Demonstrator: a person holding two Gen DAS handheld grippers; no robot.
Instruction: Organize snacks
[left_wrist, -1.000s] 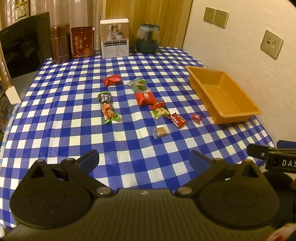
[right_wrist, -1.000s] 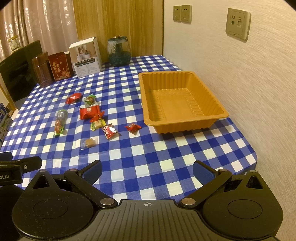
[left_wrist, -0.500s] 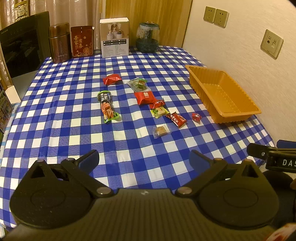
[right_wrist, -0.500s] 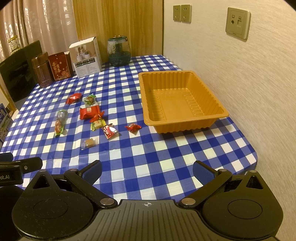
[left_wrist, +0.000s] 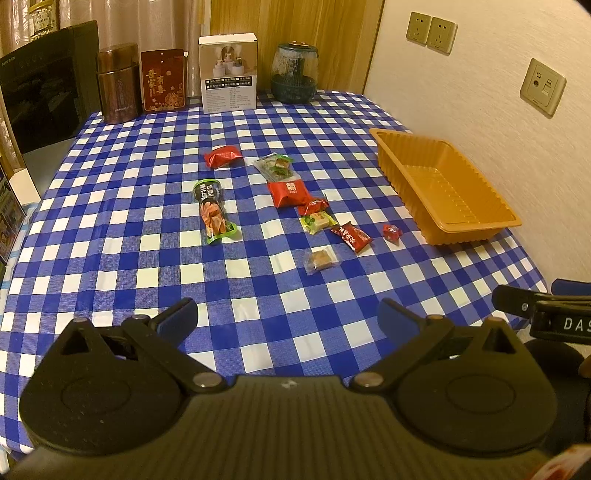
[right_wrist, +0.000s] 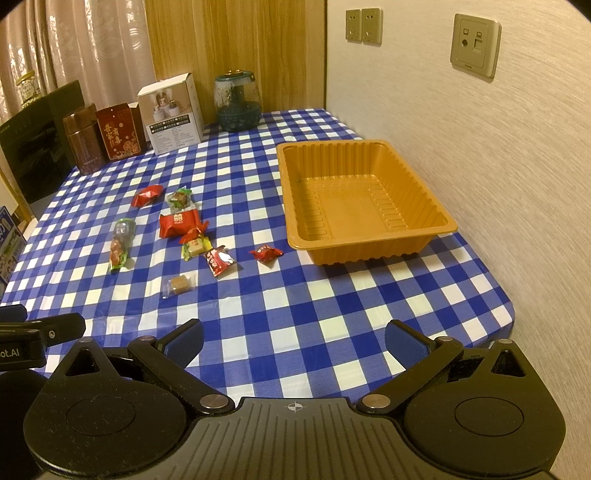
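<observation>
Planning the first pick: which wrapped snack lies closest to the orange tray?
The small red twist-wrapped candy, alone on the cloth just off the orange tray's near-left corner. Every other snack lies farther left, starting with the red-and-white packet.

Glossy ribbed plastic tray (right_wrist: 369, 236); shiny foil/plastic snack wrappers (right_wrist: 177, 224); checked cloth (right_wrist: 332, 314) w/ slight sheen; matt textured wall (right_wrist: 498, 147).

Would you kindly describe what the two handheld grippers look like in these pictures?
Both the left gripper and the right gripper are matte black plastic: a ribbed central body, two round stippled discs, angled link arms with silver pivot pins, and blue pads on the fingers. The right one's side bears white lettering, "DAS". No cables or sleeves are visible.
</observation>
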